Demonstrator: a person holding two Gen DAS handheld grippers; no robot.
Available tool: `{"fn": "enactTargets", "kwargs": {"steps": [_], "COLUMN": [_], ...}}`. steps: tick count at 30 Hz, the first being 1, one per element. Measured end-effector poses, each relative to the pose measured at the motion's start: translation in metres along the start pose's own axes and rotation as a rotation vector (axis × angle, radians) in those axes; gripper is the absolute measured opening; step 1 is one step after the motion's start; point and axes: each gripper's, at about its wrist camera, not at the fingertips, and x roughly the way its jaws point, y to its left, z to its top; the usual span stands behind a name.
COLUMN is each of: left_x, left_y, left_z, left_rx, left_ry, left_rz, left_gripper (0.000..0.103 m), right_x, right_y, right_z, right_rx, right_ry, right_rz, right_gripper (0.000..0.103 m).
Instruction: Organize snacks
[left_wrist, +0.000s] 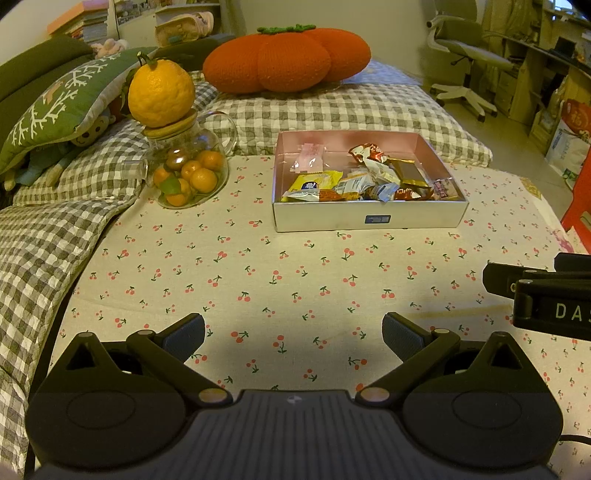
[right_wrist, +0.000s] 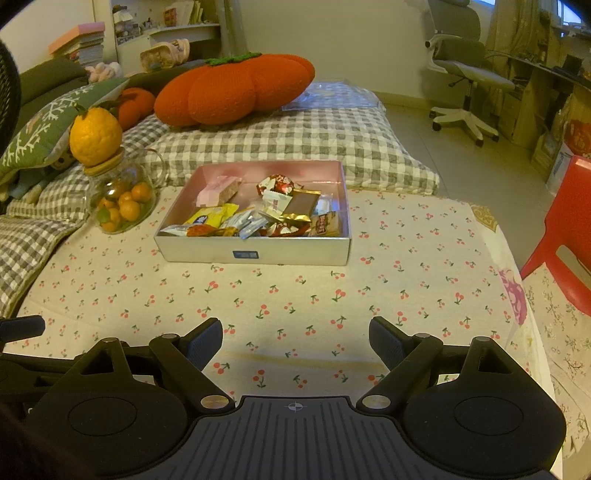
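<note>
nearest the lens is the left gripper (left_wrist: 293, 338), its two blue-padded fingers (left_wrist: 186, 334) spread wide with nothing between them, hanging over a cherry-print cloth (left_wrist: 258, 280). the right gripper (right_wrist: 295, 341) sits just the same in its own view, fingers (right_wrist: 205, 341) wide apart and empty, above the same cloth and pointing down at a slant toward the far side. part of the right gripper's black body shows at the right edge of the left view, so the two are side by side and apart. the stretch of cloth between both grippers and the box is bare. further out on the cloth stands a shallow silver box (left_wrist: 367, 218) with a pink inside, holding a loose heap of wrapped snacks (left_wrist: 354, 182), mostly piled against its near wall, with one pink packet (left_wrist: 312, 155) toward the back. left of the box, well apart from it, is a glass jar (left_wrist: 188, 170) of small oranges with a large yellow citrus fruit (left_wrist: 161, 94) perched on its lid. behind lie checked bedding (left_wrist: 332, 110), an orange pumpkin-shaped cushion (left_wrist: 286, 59) and a green cushion (left_wrist: 62, 103). an office chair (left_wrist: 461, 51) stands far right, and a red plastic stool (right_wrist: 569, 229) is beside the bed's right edge.
</note>
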Motion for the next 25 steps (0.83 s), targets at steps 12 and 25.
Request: {"fn": "enactTargets", "kwargs": {"steps": [12, 25], "left_x": [0.0000, 0.0010], "left_y": [0.0001, -0.0004], "left_z": [0.0003, -0.0032], "left_rx": [0.001, 0.001], "left_ry": [0.001, 0.004], "left_rz": [-0.001, 0.002], "left_gripper": [0.103, 0.102], "right_x": [0.0003, 0.0016], "right_y": [0.0001, 0.0017], "right_z": [0.0003, -0.0024], "right_rx": [0.000, 0.000], "right_ry": [0.000, 0.002], "right_rz": [0.000, -0.001], "right_gripper": [0.089, 0.089]}}
